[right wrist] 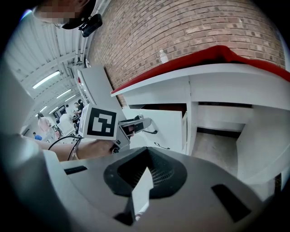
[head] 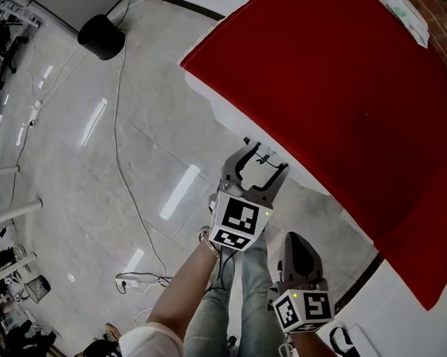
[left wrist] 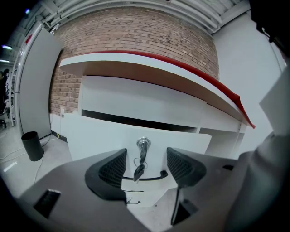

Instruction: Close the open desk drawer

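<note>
Our left gripper (left wrist: 146,165), jaws wide and empty, is nearer and squarely faces the drawer (left wrist: 95,136) jutting from the desk (left wrist: 136,72) straight ahead, while our right gripper (right wrist: 145,174) hangs back, pinched together.

The left gripper (head: 263,159) was held out ahead on a bare, extended forearm (head: 185,283), its jaws standing well apart and gripping nothing. The right gripper (head: 298,247) hung lower and nearer the body, jaws pressed together, pointing the same way.
</note>
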Motion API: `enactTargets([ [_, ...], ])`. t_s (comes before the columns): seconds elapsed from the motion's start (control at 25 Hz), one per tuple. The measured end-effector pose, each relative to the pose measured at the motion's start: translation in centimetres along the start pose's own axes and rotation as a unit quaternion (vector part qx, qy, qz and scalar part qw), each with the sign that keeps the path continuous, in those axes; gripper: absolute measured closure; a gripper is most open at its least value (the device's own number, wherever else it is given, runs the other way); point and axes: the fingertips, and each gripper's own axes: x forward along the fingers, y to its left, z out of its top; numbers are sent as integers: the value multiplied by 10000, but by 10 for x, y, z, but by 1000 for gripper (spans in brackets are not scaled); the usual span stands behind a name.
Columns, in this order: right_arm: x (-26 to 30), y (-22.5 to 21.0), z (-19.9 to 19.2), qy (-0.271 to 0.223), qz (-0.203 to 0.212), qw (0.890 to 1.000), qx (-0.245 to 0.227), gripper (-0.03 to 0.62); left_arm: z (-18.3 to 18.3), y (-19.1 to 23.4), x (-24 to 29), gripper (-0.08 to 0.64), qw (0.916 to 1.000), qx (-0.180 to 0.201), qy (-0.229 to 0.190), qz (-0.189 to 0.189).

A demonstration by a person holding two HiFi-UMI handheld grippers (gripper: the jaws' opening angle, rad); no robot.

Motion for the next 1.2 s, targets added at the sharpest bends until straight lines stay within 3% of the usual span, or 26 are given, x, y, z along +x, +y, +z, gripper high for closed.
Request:
enactTargets([
  [1.2,-4,-5,11,-121,-60,9998,-154,594,6,0,15,285,9998,-28,203,33],
])
